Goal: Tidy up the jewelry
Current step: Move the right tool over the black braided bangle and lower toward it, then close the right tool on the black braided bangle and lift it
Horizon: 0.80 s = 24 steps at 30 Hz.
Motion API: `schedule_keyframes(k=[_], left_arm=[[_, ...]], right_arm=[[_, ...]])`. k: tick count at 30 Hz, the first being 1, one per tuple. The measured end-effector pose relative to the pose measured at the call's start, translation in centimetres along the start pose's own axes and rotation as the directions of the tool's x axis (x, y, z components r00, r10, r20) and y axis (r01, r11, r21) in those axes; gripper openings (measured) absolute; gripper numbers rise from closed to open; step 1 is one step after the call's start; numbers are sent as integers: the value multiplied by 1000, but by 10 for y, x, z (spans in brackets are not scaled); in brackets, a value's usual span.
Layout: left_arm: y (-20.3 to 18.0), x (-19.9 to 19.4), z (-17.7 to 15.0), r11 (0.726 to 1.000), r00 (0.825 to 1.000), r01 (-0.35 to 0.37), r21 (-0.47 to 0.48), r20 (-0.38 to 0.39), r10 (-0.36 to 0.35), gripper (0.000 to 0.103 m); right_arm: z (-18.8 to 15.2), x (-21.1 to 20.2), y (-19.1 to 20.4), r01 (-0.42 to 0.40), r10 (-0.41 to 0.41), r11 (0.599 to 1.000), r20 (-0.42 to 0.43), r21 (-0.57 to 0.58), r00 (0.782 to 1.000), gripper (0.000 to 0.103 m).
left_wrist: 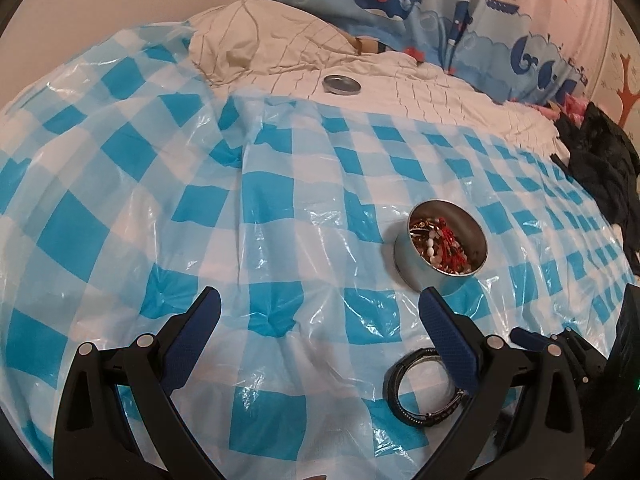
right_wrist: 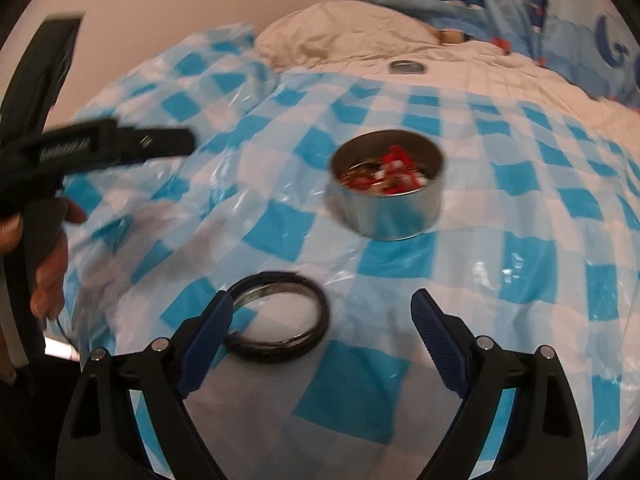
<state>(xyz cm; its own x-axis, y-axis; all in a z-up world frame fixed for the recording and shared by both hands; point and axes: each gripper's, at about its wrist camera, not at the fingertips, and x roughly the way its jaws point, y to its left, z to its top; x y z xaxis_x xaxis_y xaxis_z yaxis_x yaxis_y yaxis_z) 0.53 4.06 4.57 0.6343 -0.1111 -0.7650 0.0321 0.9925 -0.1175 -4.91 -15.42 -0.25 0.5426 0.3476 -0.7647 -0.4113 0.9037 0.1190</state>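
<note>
A round metal tin (left_wrist: 444, 246) (right_wrist: 387, 186) holds several red, white and gold bead pieces. It sits on a blue-and-white checked plastic sheet (left_wrist: 200, 208) (right_wrist: 500, 248). A black ring of bangles (left_wrist: 424, 394) (right_wrist: 276, 316) lies on the sheet in front of the tin. My left gripper (left_wrist: 320, 300) is open and empty; its right finger partly hides the bangles. My right gripper (right_wrist: 322, 304) is open and empty, with the bangles just inside its left finger. The left gripper (right_wrist: 120, 144) also shows at the left of the right wrist view, held by a hand.
The tin's lid (left_wrist: 342, 85) (right_wrist: 407, 67) lies on the white quilt beyond the sheet. A cream pillow (left_wrist: 256, 36) and a whale-print curtain (left_wrist: 440, 4) are at the back. Dark clothing (left_wrist: 600, 160) lies at the right edge of the bed.
</note>
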Motion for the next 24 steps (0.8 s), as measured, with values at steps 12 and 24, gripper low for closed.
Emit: schedule_keyframes(k=[12,24], left_arm=[[-2,1,-4,1000,1000,-2,13,-10,2,95],[-2,4,-2,1000,1000,-3,11,-17,3,95]], right_arm=[[-7,15,26,-56,53,993,-37,-99,998,87],[-4,27,13,-174,175,985,-98,19,980,73]])
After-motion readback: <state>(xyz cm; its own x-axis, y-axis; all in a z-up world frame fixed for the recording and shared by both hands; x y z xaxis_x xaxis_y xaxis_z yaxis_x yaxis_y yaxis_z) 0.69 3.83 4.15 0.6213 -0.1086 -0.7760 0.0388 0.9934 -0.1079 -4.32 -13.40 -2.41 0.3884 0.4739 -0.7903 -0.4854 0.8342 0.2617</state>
